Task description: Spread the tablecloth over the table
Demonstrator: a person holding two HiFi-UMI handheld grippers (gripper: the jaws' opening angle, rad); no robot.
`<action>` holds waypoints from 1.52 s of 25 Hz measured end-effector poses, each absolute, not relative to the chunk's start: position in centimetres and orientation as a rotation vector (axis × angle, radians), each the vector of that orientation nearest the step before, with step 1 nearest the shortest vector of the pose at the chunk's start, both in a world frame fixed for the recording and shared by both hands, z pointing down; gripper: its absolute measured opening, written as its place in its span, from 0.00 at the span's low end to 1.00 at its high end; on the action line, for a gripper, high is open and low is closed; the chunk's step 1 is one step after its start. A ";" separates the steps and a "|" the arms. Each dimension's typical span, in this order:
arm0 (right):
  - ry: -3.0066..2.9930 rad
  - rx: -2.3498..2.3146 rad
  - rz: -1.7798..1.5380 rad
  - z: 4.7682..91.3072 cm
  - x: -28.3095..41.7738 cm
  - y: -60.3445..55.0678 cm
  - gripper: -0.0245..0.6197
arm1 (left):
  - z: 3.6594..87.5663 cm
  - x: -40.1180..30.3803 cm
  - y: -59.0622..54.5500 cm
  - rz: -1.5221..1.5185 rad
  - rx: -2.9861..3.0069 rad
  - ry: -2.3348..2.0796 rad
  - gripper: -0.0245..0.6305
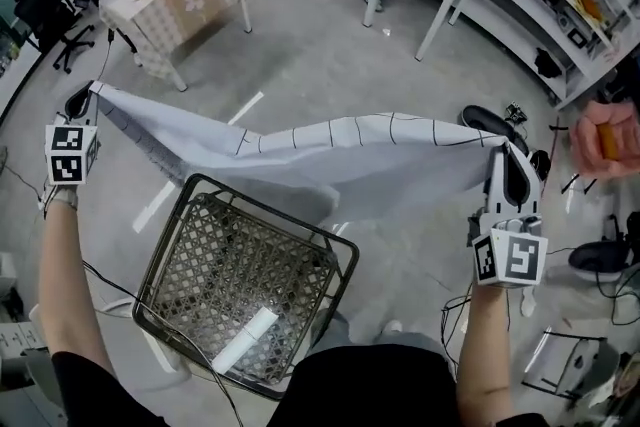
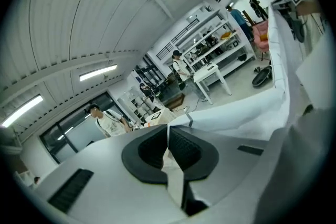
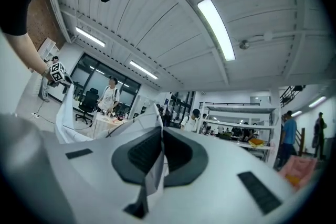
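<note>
The tablecloth [image 1: 340, 160] is the largest thing here. It is a pale, almost white sheet with thin dark lines, held in the air as a long, sagging band just beyond the far rim of the black wire basket [image 1: 240, 285]. Its lower fold hangs down to that rim, and whether it touches I cannot tell. The basket stands on the floor, with a white roll [image 1: 245, 340] lying inside it.

The left gripper [image 1: 80, 103] is beyond the basket's left corner, and its jaws are pressed together on the left end of the cloth. The right gripper [image 1: 507, 155] is to the right of the basket and is clamped on the other end in the same way.

Only the head view shows the whole span and the basket. The two gripper views show what is too small there: the dark ribbed pads [image 2: 184, 147] meet on a thin fold of cloth. In the left gripper view the sheet also runs away toward the other gripper.
</note>
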State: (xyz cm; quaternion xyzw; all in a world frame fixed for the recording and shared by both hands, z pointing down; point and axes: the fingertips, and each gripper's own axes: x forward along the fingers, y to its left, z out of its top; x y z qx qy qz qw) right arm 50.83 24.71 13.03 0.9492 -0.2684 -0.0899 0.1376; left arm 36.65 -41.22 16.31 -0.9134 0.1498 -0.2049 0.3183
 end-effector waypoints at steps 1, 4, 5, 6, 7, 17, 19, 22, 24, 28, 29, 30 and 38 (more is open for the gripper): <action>-0.767 2.736 -0.269 13.0 50.7 25.0 0.05 | 17.3 35.7 -41.5 -0.569 -2.390 0.396 0.06; -0.777 2.695 -0.284 13.1 49.6 25.9 0.05 | 20.6 32.4 -42.0 -0.667 -2.350 0.382 0.06; -0.793 2.675 -0.286 13.4 49.0 26.0 0.05 | 21.8 31.3 -42.0 -0.701 -2.337 0.373 0.06; -0.812 2.651 -0.286 13.7 48.4 26.1 0.05 | 23.0 30.2 -42.1 -0.733 -2.328 0.365 0.06; -0.834 2.626 -0.282 14.2 47.8 26.0 0.05 | 24.2 29.1 -42.1 -0.764 -2.323 0.363 0.06; -1.141 2.516 -0.220 20.8 40.9 25.4 0.05 | 32.5 17.7 -37.5 -0.993 -2.309 0.430 0.06; -1.212 2.518 -0.217 21.3 39.3 25.7 0.05 | 33.2 15.0 -36.0 -1.043 -2.296 0.460 0.06; -1.306 2.502 -0.192 21.8 37.2 25.9 0.05 | 33.8 11.7 -33.7 -1.119 -2.278 0.482 0.06; -1.355 2.502 -0.171 22.6 35.9 26.3 0.05 | 34.4 9.8 -32.3 -1.162 -2.270 0.494 0.06; -1.431 2.508 -0.112 24.4 33.4 27.3 0.05 | 35.4 7.0 -30.0 -1.216 -2.281 0.552 0.06; -1.447 2.508 -0.097 24.8 32.6 27.5 0.05 | 35.7 6.4 -29.2 -1.223 -2.281 0.556 0.06; -1.463 2.506 -0.086 25.1 31.7 27.6 0.05 | 36.0 5.8 -28.4 -1.227 -2.279 0.554 0.06; -1.570 2.438 -0.024 27.5 25.8 26.6 0.05 | 37.1 2.7 -25.6 -1.203 -2.310 0.578 0.06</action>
